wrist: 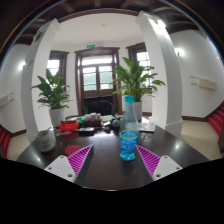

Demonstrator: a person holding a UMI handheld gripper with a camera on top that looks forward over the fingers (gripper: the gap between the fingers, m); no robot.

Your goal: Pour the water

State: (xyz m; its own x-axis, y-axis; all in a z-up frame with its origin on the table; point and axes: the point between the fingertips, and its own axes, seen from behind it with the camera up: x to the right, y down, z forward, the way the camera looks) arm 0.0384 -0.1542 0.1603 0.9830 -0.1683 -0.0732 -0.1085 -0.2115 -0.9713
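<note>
The hand-held gripper (111, 163) hangs with its fingers spread wide and nothing in them, the magenta pads (78, 157) facing inward. The clear plastic water bottle with a blue cap and blue label (129, 130) stands upright on the dark glossy counter (105, 165) just ahead of the fingers, toward the right one, probably left there for a side grasp before pouring

Bottle (129, 130) on table (105, 165), just ahead of right finger (155, 160)
</note>
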